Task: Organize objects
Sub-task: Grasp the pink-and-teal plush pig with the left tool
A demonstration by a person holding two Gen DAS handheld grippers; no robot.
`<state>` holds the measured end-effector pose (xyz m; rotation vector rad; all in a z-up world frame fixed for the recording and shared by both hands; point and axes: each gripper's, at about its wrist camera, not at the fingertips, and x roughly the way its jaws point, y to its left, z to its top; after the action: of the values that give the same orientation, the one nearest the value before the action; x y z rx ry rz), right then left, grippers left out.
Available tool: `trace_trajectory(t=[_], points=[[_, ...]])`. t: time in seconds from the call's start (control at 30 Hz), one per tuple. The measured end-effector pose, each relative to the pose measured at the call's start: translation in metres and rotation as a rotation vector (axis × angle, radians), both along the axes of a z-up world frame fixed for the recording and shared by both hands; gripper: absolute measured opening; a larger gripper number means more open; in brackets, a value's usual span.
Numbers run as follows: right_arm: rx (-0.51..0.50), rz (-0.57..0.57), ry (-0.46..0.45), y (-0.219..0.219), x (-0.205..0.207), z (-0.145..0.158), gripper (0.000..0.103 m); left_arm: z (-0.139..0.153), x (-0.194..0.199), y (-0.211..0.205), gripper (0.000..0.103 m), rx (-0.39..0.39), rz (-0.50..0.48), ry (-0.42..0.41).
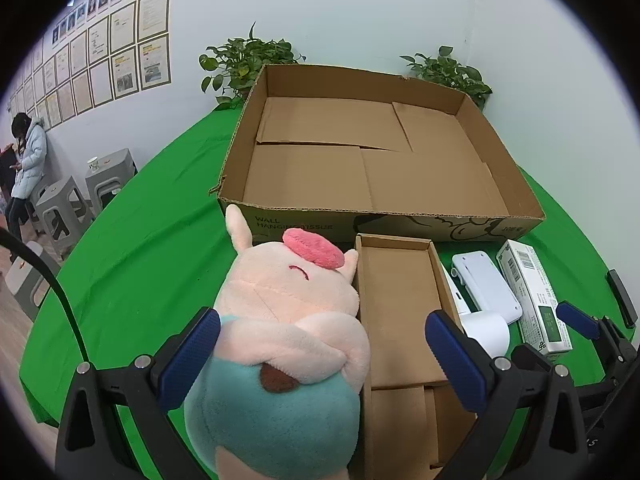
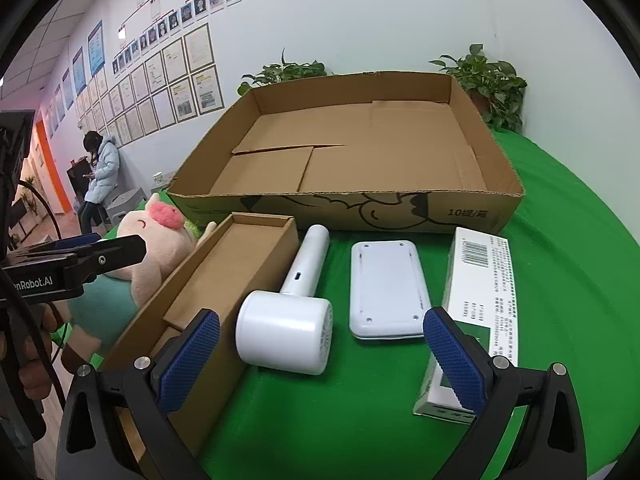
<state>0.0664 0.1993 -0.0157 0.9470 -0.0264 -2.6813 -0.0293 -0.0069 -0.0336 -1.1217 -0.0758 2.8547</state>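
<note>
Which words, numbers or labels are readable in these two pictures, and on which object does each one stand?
"WALL HANGING TISSUE", partly hidden by the plush toy: front wall of the large cardboard box.
"10提/箱": same front wall, right end.
"...enRobot.AI", start cut off: body of the left gripper.
White carton: barcode and small print, too small to read.
Wall papers: too blurred to read.

A pale white wall (image 1: 340, 8) carries rows of framed paper certificates (image 1: 120, 60) at far left, above grey plastic stools (image 1: 60, 208) on a wooden floor (image 1: 24, 320).
</note>
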Motion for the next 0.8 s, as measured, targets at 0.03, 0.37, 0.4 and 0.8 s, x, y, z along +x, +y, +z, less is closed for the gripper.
trace_trajectory(t=[0.03, 0.37, 0.4, 0.8], points=[[0.001, -0.004, -0.001, 0.001, 0.0, 0.0, 0.103, 0.0, 0.0, 0.0, 0.102, 0.002, -0.002, -0.001], [0.031, -0.003, 0.012, -0.005, 0.006, 0.004, 0.103, 0.003, 0.003, -0.01, 0.102, 0.043, -0.017, 0.003], [0.035, -0.001, 0.014, -0.006, 0.008, 0.004, 0.103, 0.004, 0.004, -0.01, 0.102, 0.046, -0.017, 0.001], [0.078, 0.076, 0.042, -0.036, 0.018, 0.028, 0.103, 0.01, 0.018, -0.048, 0.102, 0.141, -0.017, 0.002]])
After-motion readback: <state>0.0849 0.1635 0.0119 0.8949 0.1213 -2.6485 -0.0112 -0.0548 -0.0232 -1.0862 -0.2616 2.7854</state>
